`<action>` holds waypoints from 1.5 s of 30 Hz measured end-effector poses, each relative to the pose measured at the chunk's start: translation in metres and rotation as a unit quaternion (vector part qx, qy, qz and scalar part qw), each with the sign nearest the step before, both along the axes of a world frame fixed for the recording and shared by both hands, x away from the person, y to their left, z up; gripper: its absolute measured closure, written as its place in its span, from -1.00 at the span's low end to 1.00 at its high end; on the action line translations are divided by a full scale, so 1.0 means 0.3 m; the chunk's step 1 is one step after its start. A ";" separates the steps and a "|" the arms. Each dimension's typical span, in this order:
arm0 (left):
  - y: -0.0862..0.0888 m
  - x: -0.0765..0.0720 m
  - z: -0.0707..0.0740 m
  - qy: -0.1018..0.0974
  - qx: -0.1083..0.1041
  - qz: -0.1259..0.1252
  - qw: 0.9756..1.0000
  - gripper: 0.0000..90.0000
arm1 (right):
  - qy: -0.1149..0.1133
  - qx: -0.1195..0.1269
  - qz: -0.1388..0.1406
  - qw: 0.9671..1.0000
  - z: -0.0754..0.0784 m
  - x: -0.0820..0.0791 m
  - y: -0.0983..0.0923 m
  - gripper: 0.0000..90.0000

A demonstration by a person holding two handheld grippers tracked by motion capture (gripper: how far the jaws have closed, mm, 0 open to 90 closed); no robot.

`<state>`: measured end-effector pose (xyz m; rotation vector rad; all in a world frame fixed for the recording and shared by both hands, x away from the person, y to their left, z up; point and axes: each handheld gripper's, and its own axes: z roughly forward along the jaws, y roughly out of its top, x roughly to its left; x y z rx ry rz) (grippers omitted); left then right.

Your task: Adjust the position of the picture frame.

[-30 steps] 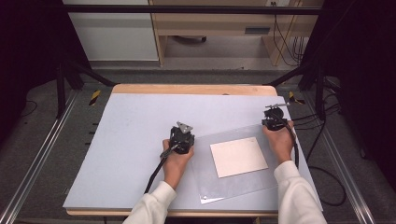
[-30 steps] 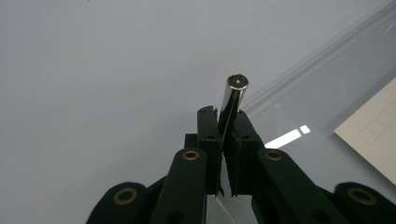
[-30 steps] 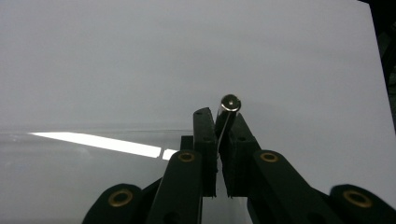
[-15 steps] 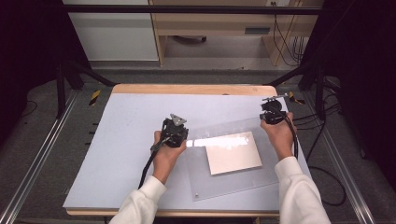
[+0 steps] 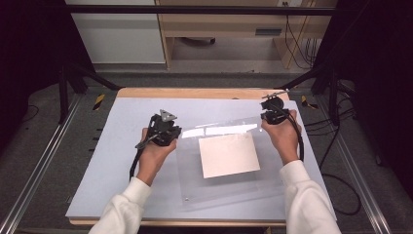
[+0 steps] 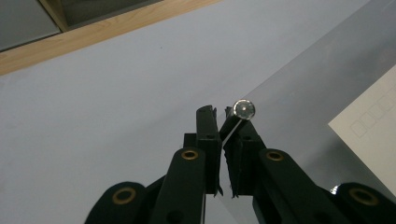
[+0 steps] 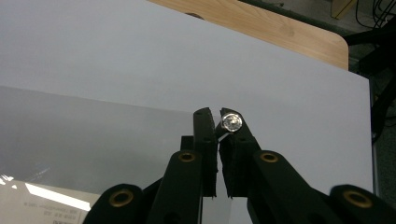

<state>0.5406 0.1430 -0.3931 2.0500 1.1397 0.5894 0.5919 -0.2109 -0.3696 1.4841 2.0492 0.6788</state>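
Left gripper point(image 5: 171, 130): closed on the far left corner of the clear acrylic sheet point(image 5: 229, 190).
Right gripper point(image 5: 271, 115): closed on the far right corner.
Sheet: far edge lifted above the blue table mat point(image 5: 117, 141), tilted.
Paper point(image 5: 229, 155): white, under the sheet.

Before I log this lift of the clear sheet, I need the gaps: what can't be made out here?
- Print on the paper: too small in the high view, cut off by the frame edge in both gripper views.
- Near edge of the clear sheet: faint in the high view, so whether it touches the table is unclear.
- Left gripper and right gripper: their fingers hide the pinched sheet corners.
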 end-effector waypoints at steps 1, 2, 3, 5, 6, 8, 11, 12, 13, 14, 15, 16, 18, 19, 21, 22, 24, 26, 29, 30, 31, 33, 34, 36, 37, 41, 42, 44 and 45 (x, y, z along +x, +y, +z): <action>0.013 0.001 0.009 0.001 0.003 -0.001 1.000 0.87 | 0.000 0.000 0.000 1.000 0.000 0.000 0.000 0.91; 0.027 0.002 0.019 0.001 0.005 -0.002 1.000 0.87 | 0.001 0.001 0.002 1.000 0.006 -0.006 0.011 0.91; 0.036 0.002 0.024 0.000 0.003 -0.001 1.000 0.87 | 0.003 0.000 0.005 1.000 0.010 -0.013 0.024 0.91; 0.059 0.003 0.035 0.002 0.003 0.000 1.000 0.87 | 0.003 0.002 0.007 1.000 0.014 -0.023 0.042 0.91; 0.073 0.006 0.038 0.005 0.006 -0.004 1.000 0.86 | 0.005 0.002 0.008 1.000 0.015 -0.028 0.052 0.91; 0.096 0.010 0.039 0.012 0.001 -0.005 1.000 0.86 | 0.005 0.002 0.009 1.000 0.014 -0.041 0.074 0.91; 0.125 0.015 0.039 0.016 0.006 -0.007 1.000 0.86 | 0.009 0.001 0.013 1.000 0.007 -0.056 0.101 0.91; 0.136 0.018 0.037 0.016 0.003 -0.007 1.000 0.86 | 0.010 0.003 0.011 1.000 0.003 -0.066 0.119 0.91; 0.143 0.019 0.038 0.018 0.007 -0.009 1.000 0.86 | 0.010 0.003 0.011 1.000 0.003 -0.066 0.119 0.91; 0.153 0.021 0.037 0.019 0.011 -0.010 1.000 0.86 | 0.009 0.001 0.013 1.000 0.000 -0.069 0.124 0.91; 0.161 0.022 0.036 0.021 0.010 -0.008 1.000 0.86 | 0.011 0.003 0.013 1.000 -0.003 -0.075 0.133 0.91; 0.166 0.023 0.036 0.022 0.012 -0.010 1.000 0.86 | 0.011 0.003 0.014 1.000 -0.007 -0.079 0.141 0.91; 0.180 0.023 0.035 0.024 0.019 -0.012 0.999 0.86 | 0.012 0.004 0.017 1.000 -0.012 -0.082 0.153 0.91; 0.182 0.024 0.032 0.025 0.018 -0.010 0.999 0.86 | 0.013 0.002 0.017 1.000 -0.015 -0.084 0.159 0.91; 0.187 0.025 0.029 0.026 0.020 -0.010 0.999 0.86 | 0.014 0.001 0.020 1.000 -0.017 -0.084 0.167 0.91; 0.188 0.026 0.026 0.026 0.019 -0.009 0.999 0.86 | 0.014 0.000 0.021 1.000 -0.018 -0.084 0.169 0.91; 0.191 0.029 0.019 0.028 0.021 -0.011 0.999 0.86 | 0.015 -0.002 0.023 1.000 -0.022 -0.086 0.173 0.91; 0.191 0.032 0.013 0.029 0.024 -0.012 0.999 0.86 | 0.018 -0.004 0.024 1.000 -0.028 -0.086 0.175 0.91; 0.191 0.034 0.003 0.033 0.031 -0.017 0.999 0.86 | 0.020 -0.004 0.025 0.999 -0.040 -0.088 0.177 0.91; 0.191 0.034 0.001 0.035 0.034 -0.018 0.999 0.86 | 0.021 -0.005 0.024 0.999 -0.047 -0.089 0.178 0.91; 0.190 0.034 -0.003 0.037 0.036 -0.018 0.999 0.86 | 0.024 -0.005 0.023 0.999 -0.053 -0.089 0.180 0.91; 0.191 0.035 -0.010 0.039 0.039 -0.020 0.998 0.86 | 0.030 -0.003 0.023 0.999 -0.066 -0.092 0.181 0.91; 0.192 0.037 -0.017 0.039 0.039 -0.019 0.998 0.86 | 0.030 -0.003 0.024 0.999 -0.073 -0.093 0.182 0.91; 0.193 0.041 -0.026 0.044 0.040 -0.021 0.998 0.86 | 0.036 -0.002 0.025 0.999 -0.088 -0.096 0.182 0.91; 0.193 0.043 -0.032 0.047 0.040 -0.022 0.998 0.86 | 0.037 -0.001 0.025 0.999 -0.093 -0.097 0.182 0.91; 0.191 0.052 -0.054 0.052 0.041 -0.025 0.997 0.86 | 0.045 -0.002 0.023 0.999 -0.119 -0.106 0.181 0.91; 0.191 0.056 -0.061 0.055 0.039 -0.027 0.997 0.86 | 0.047 0.000 0.022 0.999 -0.124 -0.111 0.180 0.91; 0.188 0.059 -0.073 0.060 0.037 -0.030 0.997 0.86 | 0.052 -0.001 0.020 0.998 -0.132 -0.117 0.179 0.91; 0.188 0.059 -0.077 0.063 0.039 -0.033 0.997 0.86 | 0.054 -0.002 0.022 0.998 -0.137 -0.122 0.176 0.91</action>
